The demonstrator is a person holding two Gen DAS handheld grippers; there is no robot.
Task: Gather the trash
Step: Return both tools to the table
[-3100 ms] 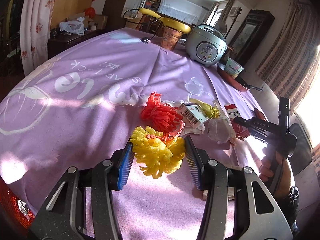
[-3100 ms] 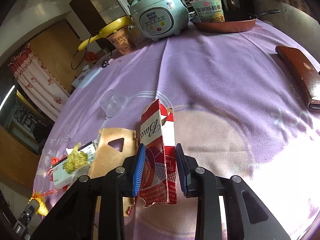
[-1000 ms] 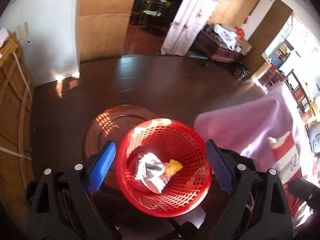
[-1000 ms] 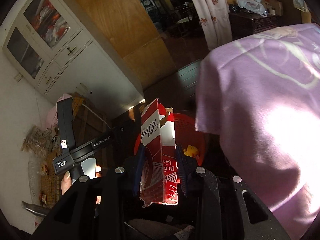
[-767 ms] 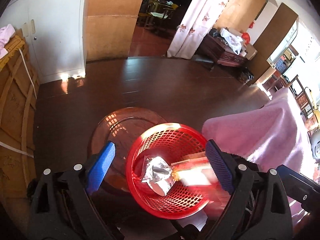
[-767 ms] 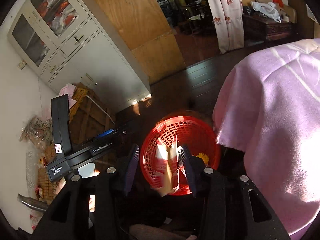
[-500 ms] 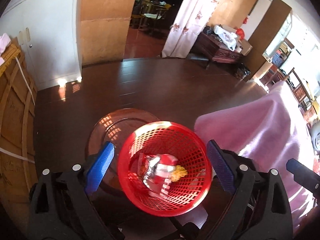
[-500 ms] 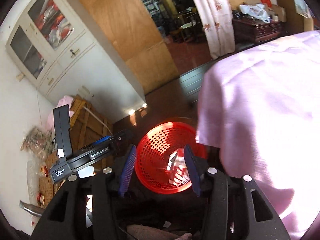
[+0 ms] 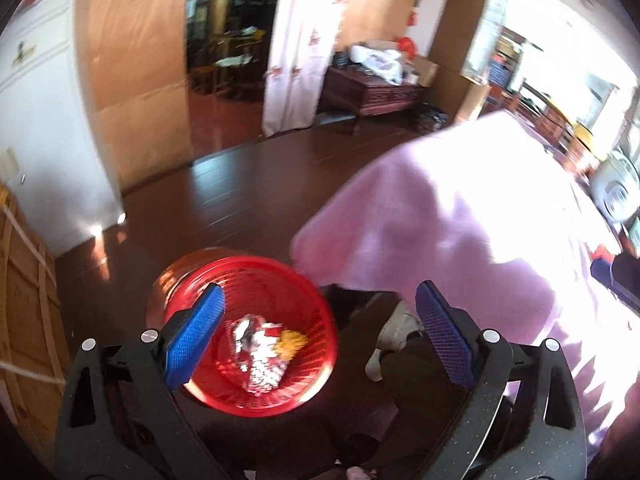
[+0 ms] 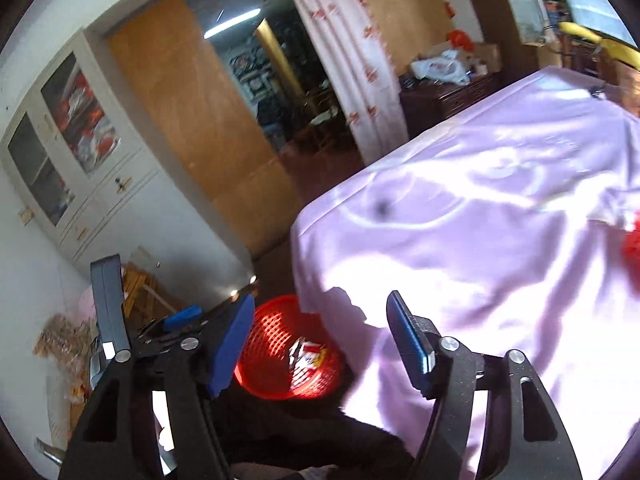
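Observation:
A red mesh basket (image 9: 256, 396) stands on the dark floor beside the table. In it lie a silver foil wrapper (image 9: 242, 330), the red-and-white carton (image 9: 266, 364) and a yellow net (image 9: 294, 342). My left gripper (image 9: 319, 294) hangs above the basket's right side, jaws wide and still opening, nothing between them. In the right wrist view the basket (image 10: 276, 336) with the carton (image 10: 306, 360) sits low, behind the right gripper (image 10: 320, 300). Its jaws are opening and empty. The left gripper (image 10: 182, 318) shows at the left. A red net (image 10: 632, 248) lies on the table.
The purple-clothed table (image 9: 460, 220) fills the right side, its edge hanging next to the basket. A white cabinet (image 10: 80, 168) and a wooden crate (image 9: 20, 300) stand to the left. A rice cooker (image 9: 616, 192) sits far back on the table.
The right gripper let go of the carton, which dropped into the basket, and its jaws spread. Both grippers then lifted and swung right towards the table.

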